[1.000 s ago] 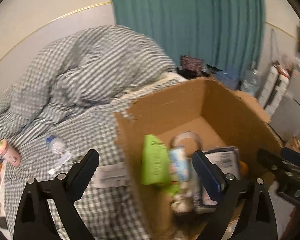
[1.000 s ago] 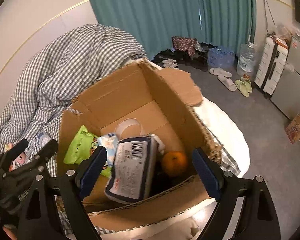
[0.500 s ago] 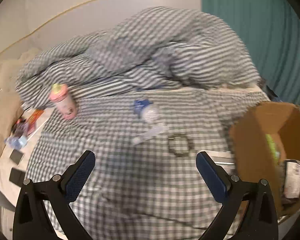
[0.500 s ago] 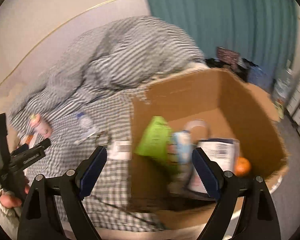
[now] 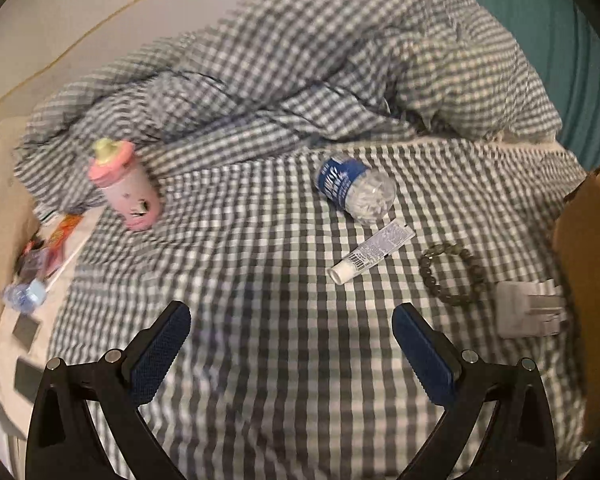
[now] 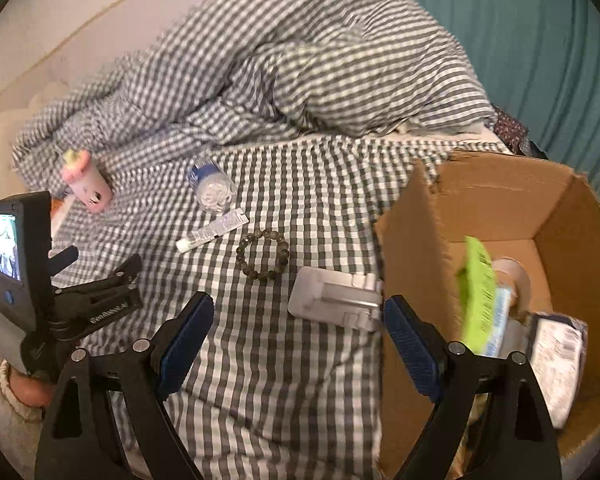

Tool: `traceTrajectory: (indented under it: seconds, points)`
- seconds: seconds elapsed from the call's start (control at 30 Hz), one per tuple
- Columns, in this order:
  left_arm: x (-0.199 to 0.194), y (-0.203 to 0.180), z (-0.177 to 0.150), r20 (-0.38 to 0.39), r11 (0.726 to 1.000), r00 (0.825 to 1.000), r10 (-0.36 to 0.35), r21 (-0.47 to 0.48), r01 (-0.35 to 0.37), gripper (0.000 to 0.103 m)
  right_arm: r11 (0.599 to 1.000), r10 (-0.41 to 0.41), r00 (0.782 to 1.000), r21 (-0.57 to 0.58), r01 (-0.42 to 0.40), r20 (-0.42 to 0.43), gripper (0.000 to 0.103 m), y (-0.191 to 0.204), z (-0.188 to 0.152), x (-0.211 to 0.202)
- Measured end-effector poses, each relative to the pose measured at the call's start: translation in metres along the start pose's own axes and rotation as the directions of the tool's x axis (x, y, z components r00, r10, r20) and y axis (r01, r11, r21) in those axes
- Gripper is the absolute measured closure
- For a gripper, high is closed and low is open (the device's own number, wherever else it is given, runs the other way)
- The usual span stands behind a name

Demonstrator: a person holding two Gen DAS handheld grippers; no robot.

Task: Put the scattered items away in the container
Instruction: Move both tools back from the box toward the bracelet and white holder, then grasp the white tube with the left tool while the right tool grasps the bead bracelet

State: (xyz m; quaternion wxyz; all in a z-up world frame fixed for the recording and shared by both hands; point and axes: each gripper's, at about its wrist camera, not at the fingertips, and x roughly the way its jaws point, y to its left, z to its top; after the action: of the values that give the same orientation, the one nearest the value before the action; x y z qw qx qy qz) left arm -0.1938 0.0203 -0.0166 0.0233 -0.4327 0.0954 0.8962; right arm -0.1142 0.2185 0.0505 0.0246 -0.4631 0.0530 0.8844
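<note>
Checked bedding [image 5: 284, 320] fills my view now, with a heaped duvet [image 5: 340, 60] behind and teal curtain [image 6: 520, 40] at the far right. A second ago my left gripper [image 5: 292, 344] hung over the box [image 6: 500, 208]; it has swung away to face the bed, jaws spread wide and holding nothing. My right gripper [image 6: 296, 328] has turned too, so it now straddles the box's near wall, also spread and empty. I read that as the last drop being finished and the hunt for the next item begun.

Loose on the bed I count 5 things: 1 pink cup [image 5: 124, 184] lying against the duvet, 1 water bottle [image 5: 356, 190] on its side, 1 white tube [image 5: 370, 252] just below it, 1 bead bracelet [image 5: 452, 276] beside the tube, and 1 white stand [image 6: 336, 300] touching the box's side. More clutter [image 5: 44, 248] sits at the left edge, too blurred to count.

Inside the box I make out 1 green packet [image 6: 478, 292], 1 tape roll [image 6: 512, 276] and 1 wrapped pack [image 6: 560, 360], perhaps more hidden. So I judge the tidying roughly half done.
</note>
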Motion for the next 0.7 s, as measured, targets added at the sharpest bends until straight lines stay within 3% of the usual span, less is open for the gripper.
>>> traceTrajectory:
  seconds: [0.27, 0.57, 0.7]
  points:
    - [0.068, -0.018, 0.015, -0.057, 0.996, 0.996, -0.063, 0.060, 0.066, 0.000, 1.000, -0.023, 0.995, 0.000, 0.024, -0.100, 0.016, 0.013, 0.032, 0.092]
    - [0.129, -0.044, 0.021, -0.091, 0.989, 0.992, -0.087, 0.110, 0.097, 0.000, 0.998, -0.062, 0.975, -0.030, 0.057, -0.212, 0.016, 0.017, 0.034, 0.180]
    - [0.141, -0.048, 0.021, -0.081, 0.990, 0.991, -0.109, 0.082, 0.116, 0.000, 0.997, -0.071, 0.962, -0.026, 0.067, -0.263, 0.017, 0.014, 0.030, 0.208]
